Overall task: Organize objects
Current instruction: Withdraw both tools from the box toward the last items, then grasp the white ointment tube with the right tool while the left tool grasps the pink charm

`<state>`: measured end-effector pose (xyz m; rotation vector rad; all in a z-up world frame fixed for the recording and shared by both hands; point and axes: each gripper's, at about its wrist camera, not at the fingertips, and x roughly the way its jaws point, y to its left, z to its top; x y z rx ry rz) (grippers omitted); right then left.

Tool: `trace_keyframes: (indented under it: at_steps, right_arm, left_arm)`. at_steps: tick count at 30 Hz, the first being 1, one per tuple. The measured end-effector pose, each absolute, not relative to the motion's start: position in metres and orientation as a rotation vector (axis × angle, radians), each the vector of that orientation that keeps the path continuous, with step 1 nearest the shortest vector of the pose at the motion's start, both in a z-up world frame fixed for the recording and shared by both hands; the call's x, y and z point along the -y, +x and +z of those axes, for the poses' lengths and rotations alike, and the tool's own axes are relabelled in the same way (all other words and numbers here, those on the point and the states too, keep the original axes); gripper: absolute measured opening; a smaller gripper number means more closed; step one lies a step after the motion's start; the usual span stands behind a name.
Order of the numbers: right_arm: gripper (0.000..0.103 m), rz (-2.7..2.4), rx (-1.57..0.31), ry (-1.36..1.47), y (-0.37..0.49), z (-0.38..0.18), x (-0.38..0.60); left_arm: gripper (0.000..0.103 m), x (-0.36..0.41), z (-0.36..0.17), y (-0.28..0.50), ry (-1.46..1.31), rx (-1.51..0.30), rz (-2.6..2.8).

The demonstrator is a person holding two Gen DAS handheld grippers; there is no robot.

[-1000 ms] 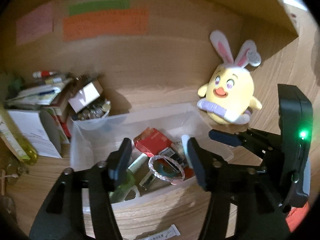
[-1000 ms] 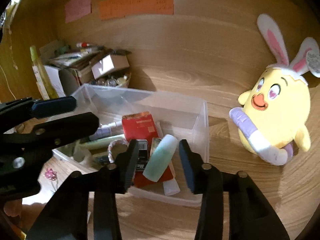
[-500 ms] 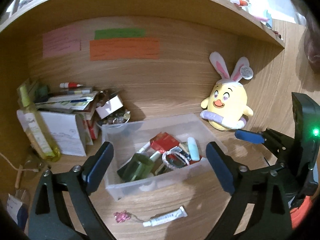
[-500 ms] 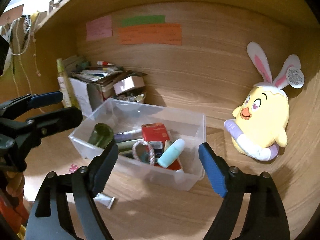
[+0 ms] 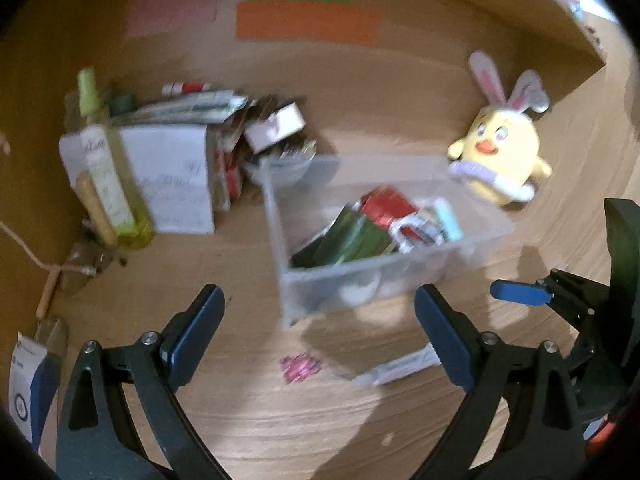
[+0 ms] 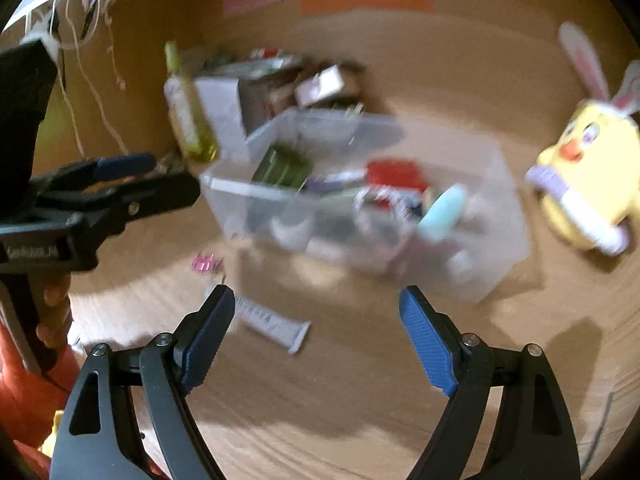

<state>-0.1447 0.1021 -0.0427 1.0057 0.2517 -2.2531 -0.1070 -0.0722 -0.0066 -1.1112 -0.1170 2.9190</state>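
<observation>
A clear plastic bin (image 5: 280, 240) (image 6: 508, 216) stands on the wooden desk. It holds a red box (image 5: 388, 204), a green bottle (image 5: 348, 236), a teal tube (image 6: 442, 212) and a pale bracelet (image 5: 416, 228). In front of the bin lie a white tube (image 5: 400, 368) (image 6: 272, 322) and a small pink trinket (image 5: 300, 366) (image 6: 205, 262). My left gripper (image 5: 318, 296) hangs open and empty short of the bin's front wall. My right gripper (image 6: 316, 294) is open and empty too, above the desk beside the white tube. Both views are motion-blurred.
A yellow bunny-eared plush chick (image 5: 500, 156) (image 6: 588, 184) sits right of the bin. To the left stand a yellow-green bottle (image 5: 108, 176), a white box (image 5: 172, 176) under stacked papers and small cartons. Coloured notes (image 5: 306, 22) stick to the back wall. A hand (image 6: 52, 300) holds the left tool.
Both grippers opened wide and drew back from inside the bin toward the desk's front. The bracelet and the teal tube that were between their fingers now lie in the bin.
</observation>
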Motion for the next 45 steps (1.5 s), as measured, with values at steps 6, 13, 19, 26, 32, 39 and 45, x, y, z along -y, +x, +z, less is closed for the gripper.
trace_keyframes:
  at_steps: [6,13,19,26,32,39,45]
  right_arm:
    - [0.082,-2.193,-0.339,1.074,-0.143,-0.07,-0.078]
    - [0.076,-2.121,-0.453,1.068,-0.142,-0.08,-0.05]
    - [0.035,-2.079,-0.489,1.086,-0.144,-0.088,-0.038]
    - [0.014,-2.098,-0.395,1.121,-0.154,-0.087,-0.053]
    - [0.014,-2.139,-0.348,1.124,-0.157,-0.083,-0.074]
    - [0.014,-2.147,-0.356,1.128,-0.151,-0.083,-0.089]
    - [0.014,-2.175,-0.336,1.115,-0.148,-0.079,-0.102]
  left_arm:
    - [0.097,0.089,-0.033,-0.1,-1.227,0.122,2.913]
    - [0.097,0.103,-0.047,-0.091,-1.293,0.139,2.905]
    - [0.097,0.104,-0.052,-0.085,-1.308,0.103,2.905]
    - [0.075,0.093,-0.064,-0.097,-1.377,0.052,2.831]
    - [0.073,0.08,-0.075,-0.113,-1.433,0.059,2.748]
    - [0.057,0.055,-0.077,-0.122,-1.431,-0.049,2.715]
    - [0.029,0.056,-0.075,-0.123,-1.416,-0.027,2.723]
